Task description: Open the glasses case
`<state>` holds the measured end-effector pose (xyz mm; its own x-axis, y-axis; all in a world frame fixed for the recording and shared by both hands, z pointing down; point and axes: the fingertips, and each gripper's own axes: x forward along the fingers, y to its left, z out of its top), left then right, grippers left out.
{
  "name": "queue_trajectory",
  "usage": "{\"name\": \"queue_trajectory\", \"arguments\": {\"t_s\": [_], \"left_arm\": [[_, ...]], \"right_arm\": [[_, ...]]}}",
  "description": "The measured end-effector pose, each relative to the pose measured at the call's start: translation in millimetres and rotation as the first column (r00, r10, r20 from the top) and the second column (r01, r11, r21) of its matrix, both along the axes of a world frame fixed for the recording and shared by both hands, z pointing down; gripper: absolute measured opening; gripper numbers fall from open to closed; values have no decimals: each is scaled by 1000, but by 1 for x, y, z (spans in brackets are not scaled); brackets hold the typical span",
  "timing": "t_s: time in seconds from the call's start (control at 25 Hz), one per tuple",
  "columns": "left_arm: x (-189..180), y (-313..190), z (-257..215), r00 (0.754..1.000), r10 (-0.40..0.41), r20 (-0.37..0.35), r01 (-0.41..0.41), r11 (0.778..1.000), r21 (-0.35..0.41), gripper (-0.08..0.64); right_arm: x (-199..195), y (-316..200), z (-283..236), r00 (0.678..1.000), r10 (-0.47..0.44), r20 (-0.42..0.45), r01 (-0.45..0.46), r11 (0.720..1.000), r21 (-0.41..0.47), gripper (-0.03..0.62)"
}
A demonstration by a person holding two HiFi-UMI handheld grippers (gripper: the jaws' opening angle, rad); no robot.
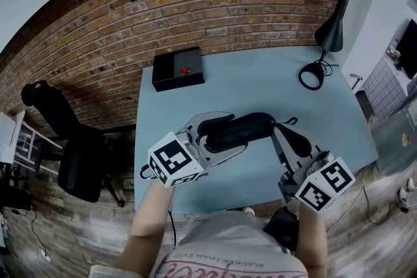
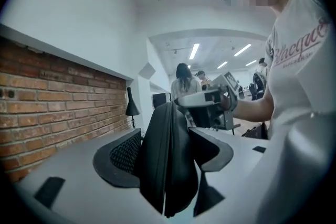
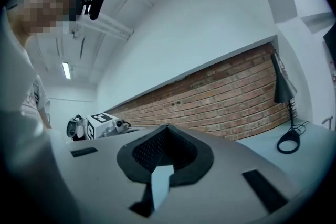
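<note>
A black glasses case (image 1: 246, 126) is held above the pale blue table (image 1: 260, 84), lying crosswise in front of me. My left gripper (image 1: 225, 135) is shut on its left part, one jaw on each side. In the left gripper view the case (image 2: 170, 165) stands on edge between the pads, its seam closed. My right gripper (image 1: 285, 125) sits at the case's right end with its jaws shut. A small dark loop (image 1: 292, 120) shows beside its tip. In the right gripper view the right gripper (image 3: 164, 165) shows no case, and I cannot tell whether it pinches anything.
A black box with a red button (image 1: 178, 69) sits at the table's far left. At the far right stand a black desk lamp (image 1: 330, 32) and its ring base (image 1: 311, 77). A brick wall runs behind. An office chair (image 1: 75, 153) stands left of the table.
</note>
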<state>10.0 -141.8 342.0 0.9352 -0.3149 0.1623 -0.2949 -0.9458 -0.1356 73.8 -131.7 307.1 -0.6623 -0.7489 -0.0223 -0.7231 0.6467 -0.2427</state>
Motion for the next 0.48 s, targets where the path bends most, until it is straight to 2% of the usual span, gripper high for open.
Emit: {"name": "queue_trajectory", "arguments": {"t_s": [0.08, 0.2, 0.28, 0.36, 0.48], "left_arm": [[7, -1, 6, 997, -22, 71, 17, 998, 61, 278], [18, -1, 11, 986, -37, 163, 11, 988, 157, 291], [23, -1, 16, 975, -49, 218, 5, 980, 197, 293], [26, -1, 20, 967, -57, 249, 3, 977, 212, 305], [30, -4, 19, 963, -97, 252, 34, 969, 244, 319]], "right_arm": [[-13, 5, -4, 999, -48, 1, 48, 999, 12, 18], [-33, 12, -1, 994, -96, -58, 97, 995, 28, 18], [-41, 14, 0, 992, -113, -60, 116, 993, 31, 18], [-45, 14, -2, 992, -120, -46, 121, 992, 34, 18], [-50, 16, -5, 991, -133, -26, 134, 990, 34, 18]]}}
